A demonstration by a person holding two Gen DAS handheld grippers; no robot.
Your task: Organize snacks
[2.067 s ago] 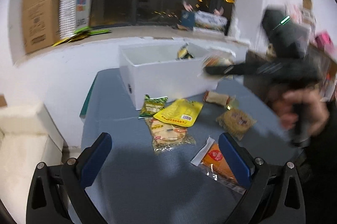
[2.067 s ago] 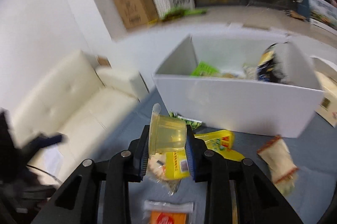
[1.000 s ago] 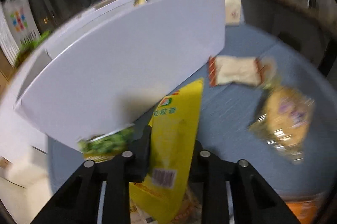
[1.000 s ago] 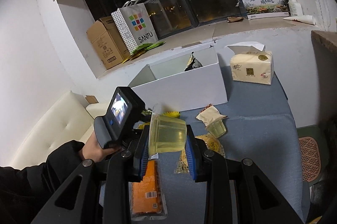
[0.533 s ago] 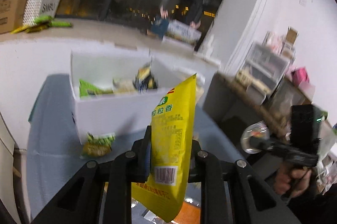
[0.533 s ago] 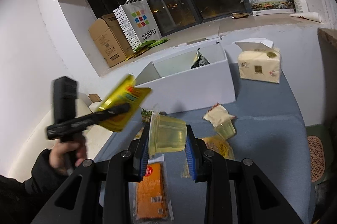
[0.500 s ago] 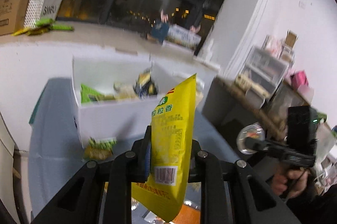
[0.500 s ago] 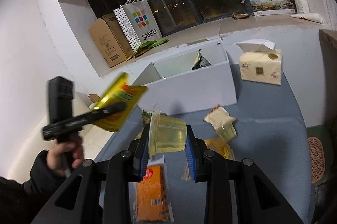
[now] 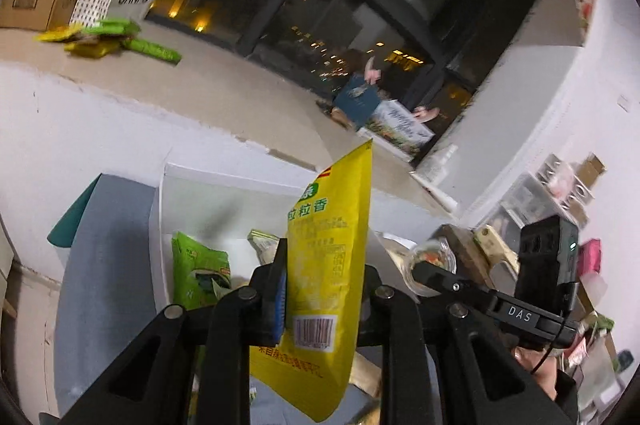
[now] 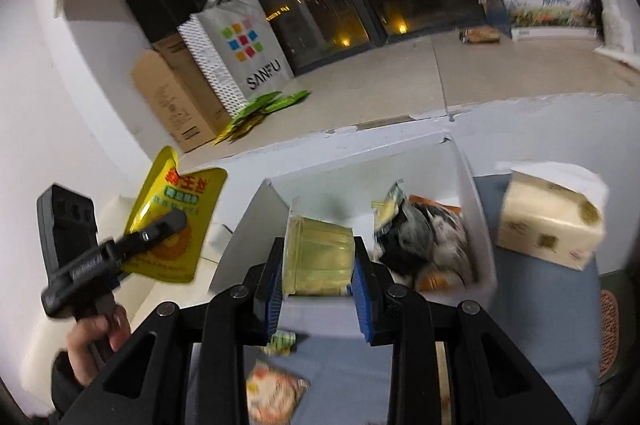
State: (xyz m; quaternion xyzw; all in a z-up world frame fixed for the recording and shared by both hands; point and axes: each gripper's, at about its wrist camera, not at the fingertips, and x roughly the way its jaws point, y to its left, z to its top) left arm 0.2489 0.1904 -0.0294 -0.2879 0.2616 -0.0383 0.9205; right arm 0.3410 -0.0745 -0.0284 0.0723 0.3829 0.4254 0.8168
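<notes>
left gripper (image 9: 322, 299) clamping yellow pouch (image 9: 326, 265), right gripper (image 10: 318, 275) clamping jelly cup (image 10: 318, 255)

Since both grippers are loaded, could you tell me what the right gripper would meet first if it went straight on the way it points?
Probably the white box: the right gripper, shut on the jelly cup, points over its near wall at the dark snack bag. Depth is unclear.

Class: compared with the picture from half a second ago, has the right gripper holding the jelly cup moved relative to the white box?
Yes. The right gripper with the jelly cup has closed in on the white box; the cup now sits over its front rim.
</notes>
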